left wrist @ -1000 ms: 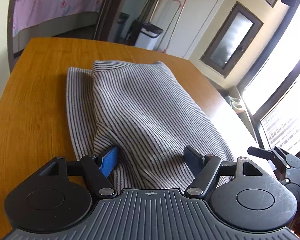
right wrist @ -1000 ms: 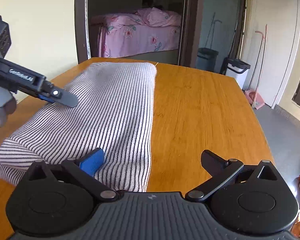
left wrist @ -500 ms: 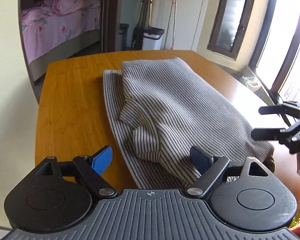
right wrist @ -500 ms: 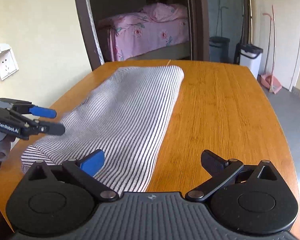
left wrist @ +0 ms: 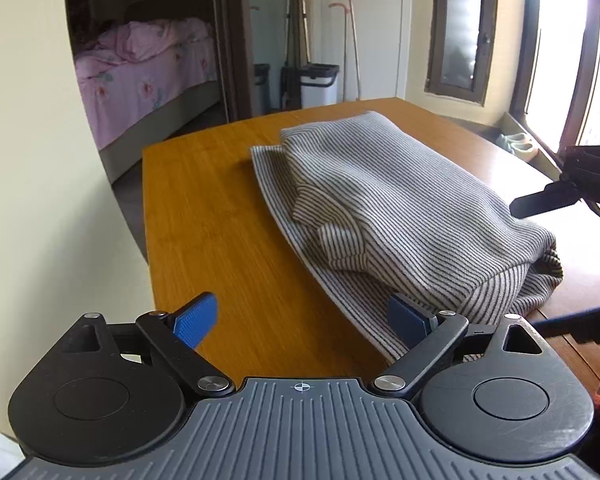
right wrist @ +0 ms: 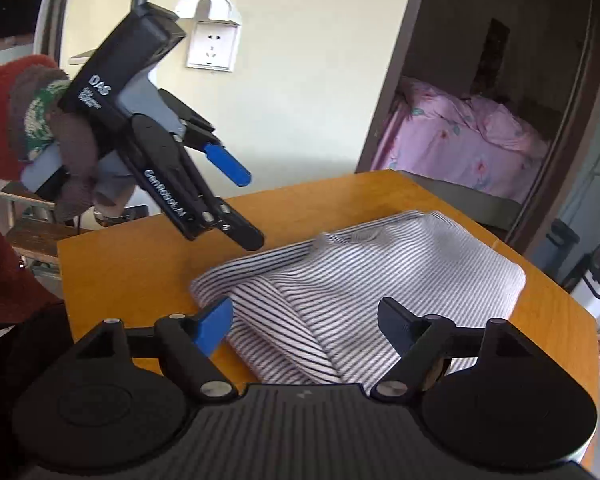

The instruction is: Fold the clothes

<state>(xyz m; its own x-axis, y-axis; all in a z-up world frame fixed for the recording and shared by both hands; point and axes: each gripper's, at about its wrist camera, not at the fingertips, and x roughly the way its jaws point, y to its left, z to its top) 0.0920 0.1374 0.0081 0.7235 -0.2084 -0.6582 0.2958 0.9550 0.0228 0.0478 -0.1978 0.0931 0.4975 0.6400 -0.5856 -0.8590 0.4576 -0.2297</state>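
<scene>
Nearest the camera, the left gripper (left wrist: 304, 316) has its fingers spread wide and empty, hovering over the near edge of the table (left wrist: 204, 216); the right gripper (right wrist: 306, 326) is likewise spread apart, holding nothing, just above the garment's near end. The striped garment (left wrist: 400, 200) lies partly folded along the table's right half, layers bunched into a loose hump. It looks soft, light and limp, likely to sag and slide on the smooth wood, so a pinch through all layers at the near hem corners seems the safest hold. Bare wood to the garment's left and toward the far edge leaves room for a fold; the near corner is close, so cloth could slip off there.
</scene>
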